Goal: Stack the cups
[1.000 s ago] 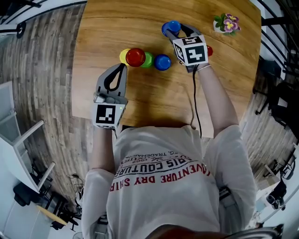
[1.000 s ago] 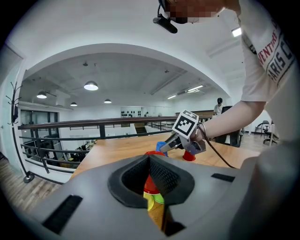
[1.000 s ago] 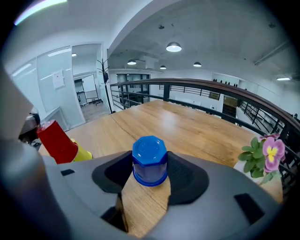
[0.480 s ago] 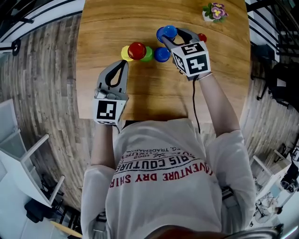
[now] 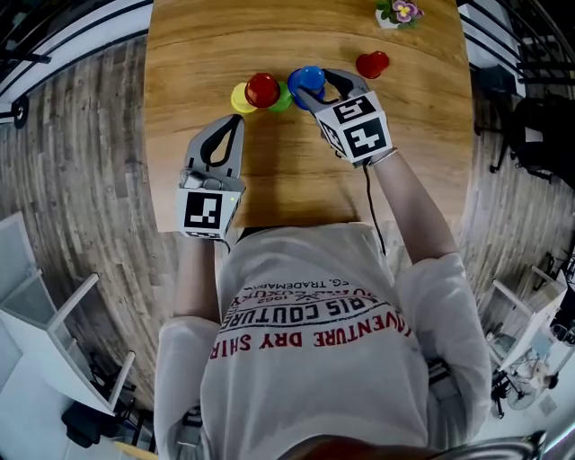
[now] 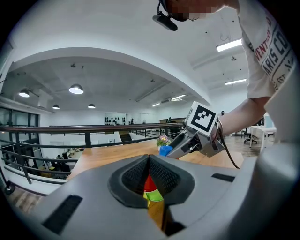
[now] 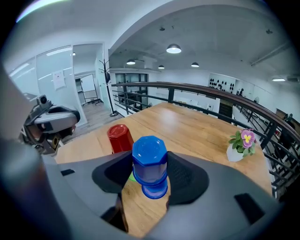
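The right gripper (image 7: 150,169) is clamped on a blue cup (image 7: 150,159), which is upside down with the pads squeezing its sides just under the octagonal base. Grabbing it there makes sense to me, since the open end stays free to drop over whatever goes underneath. In the right gripper view there's a lower blue rim (image 7: 154,189) showing right beneath it. My guess is another blue cup sitting below, but it could be the held cup's own flared edge, can't say for sure.

From the head view the blue cup is at the right end of the cup cluster, just beside the green cup (image 5: 284,99). The yellow cup (image 5: 236,97) is on the left and a red cup (image 5: 262,89) in the middle overlaps both. I can't tell if the red one is perched on one of them or just stands taller.

A second red cup (image 5: 371,64) stands alone further right, well apart from the cluster, with a flower pot (image 5: 395,13) at the far edge of the table (image 5: 296,180).

The left gripper (image 5: 237,128) is closed with nothing in it — tips pressed together, sitting on the near side of the cluster and pointing at the red and green cups. Looks parked out of the way, maybe ready to steady things.

I'd call the stacking partway done. The blue cup needs to be square over its target before letting go — otherwise it sits cocked and could nudge its neighbours.
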